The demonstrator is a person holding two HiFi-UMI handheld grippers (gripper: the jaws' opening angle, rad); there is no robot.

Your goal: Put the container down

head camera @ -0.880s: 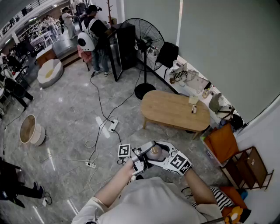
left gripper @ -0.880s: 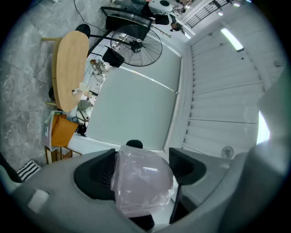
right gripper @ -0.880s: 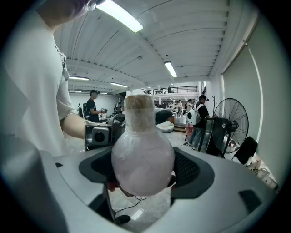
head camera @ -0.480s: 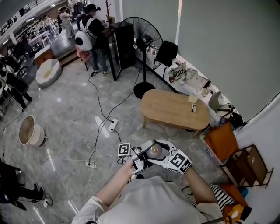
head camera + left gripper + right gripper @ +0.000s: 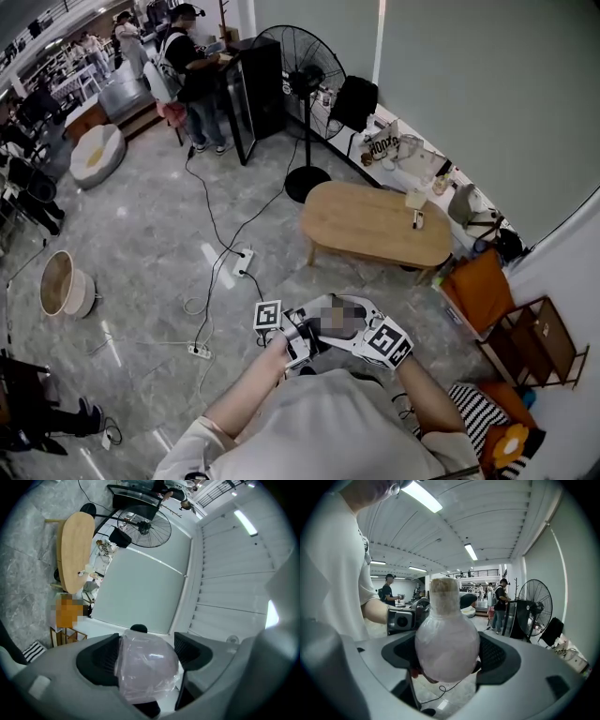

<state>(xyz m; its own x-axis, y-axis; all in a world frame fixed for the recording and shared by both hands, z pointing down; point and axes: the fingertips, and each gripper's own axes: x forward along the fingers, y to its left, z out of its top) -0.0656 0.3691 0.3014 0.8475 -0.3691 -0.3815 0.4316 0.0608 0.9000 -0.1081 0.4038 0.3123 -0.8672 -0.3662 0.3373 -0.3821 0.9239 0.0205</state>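
Head view has drifted a touch since the earlier frames. The wooden table (image 5: 375,225) and standing fan (image 5: 302,67) sit slightly higher in frame, while both grippers stay level at the person's chest. The container (image 5: 445,620) is a rounded, pinkish translucent bulb with a cork-like neck. It is held in the air between the two grippers, above the grey floor (image 5: 150,234) and well apart from the table. Left gripper (image 5: 145,652) has its jaws spread wide, with pads against the bulb on either side. Right gripper (image 5: 447,656) is the same — wide jaws clamped on the bulb's widest part, neck pointing away from the camera.
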